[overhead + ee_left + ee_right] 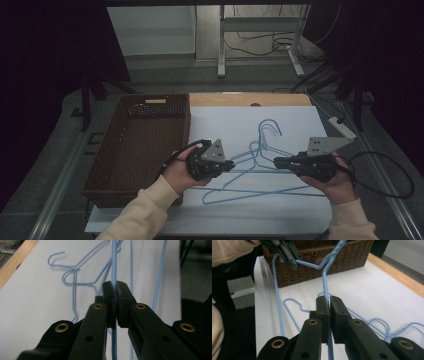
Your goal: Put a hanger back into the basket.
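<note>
Hangers (pixel 260 165) of blue wire, three as far as can be counted, lie mid-desk (pixel 300 125) between left gripper (pixel 231 165) and right gripper (pixel 276 161). From the left gripper view, jaws clamp one wire. From the right gripper view, jaws pinch another wire before one basket (pixel 337 257).

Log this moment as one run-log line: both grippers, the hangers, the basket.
left gripper: shut on blue wire hanger | right gripper: shut on same hanger | other hangers: on white sheet | wicker basket: left of sheet
</note>
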Action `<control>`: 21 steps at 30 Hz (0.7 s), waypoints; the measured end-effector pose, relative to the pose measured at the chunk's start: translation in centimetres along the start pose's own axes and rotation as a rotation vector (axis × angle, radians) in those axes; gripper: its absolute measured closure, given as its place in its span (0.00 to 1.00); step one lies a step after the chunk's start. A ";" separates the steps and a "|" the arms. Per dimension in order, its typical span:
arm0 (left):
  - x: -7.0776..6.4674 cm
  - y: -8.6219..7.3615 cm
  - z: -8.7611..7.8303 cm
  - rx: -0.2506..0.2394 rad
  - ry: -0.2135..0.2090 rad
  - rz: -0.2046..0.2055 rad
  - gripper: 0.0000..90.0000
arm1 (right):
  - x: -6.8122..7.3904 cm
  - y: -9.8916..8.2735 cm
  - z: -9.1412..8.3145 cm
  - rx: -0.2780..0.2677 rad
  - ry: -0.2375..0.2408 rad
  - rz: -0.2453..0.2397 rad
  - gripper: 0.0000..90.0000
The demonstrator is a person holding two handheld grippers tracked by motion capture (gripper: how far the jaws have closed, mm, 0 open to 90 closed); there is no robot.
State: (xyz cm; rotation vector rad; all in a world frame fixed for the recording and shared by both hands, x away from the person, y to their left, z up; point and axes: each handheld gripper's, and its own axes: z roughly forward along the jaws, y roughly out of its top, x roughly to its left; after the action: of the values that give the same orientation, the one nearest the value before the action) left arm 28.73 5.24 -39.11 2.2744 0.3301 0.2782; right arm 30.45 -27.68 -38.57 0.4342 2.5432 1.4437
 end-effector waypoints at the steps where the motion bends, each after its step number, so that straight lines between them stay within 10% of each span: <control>1: 0.0 0.0 0.0 0.000 0.000 0.000 0.97 | 0.0 0.0 0.0 0.000 0.000 0.000 0.94; 13: 0.6 -0.9 -4.2 -0.126 0.012 -0.088 0.97 | -0.1 0.0 -1.8 -0.201 -0.170 0.066 0.55; 21: 1.1 -2.7 -6.9 -0.156 0.098 -0.148 0.97 | -0.2 -0.5 -1.8 -0.201 -0.245 0.100 0.42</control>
State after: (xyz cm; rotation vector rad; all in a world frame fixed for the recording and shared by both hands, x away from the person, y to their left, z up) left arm 27.26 12.08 -36.57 2.0757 0.5075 0.3277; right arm 30.07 -29.44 -38.10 0.6676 2.1903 1.5543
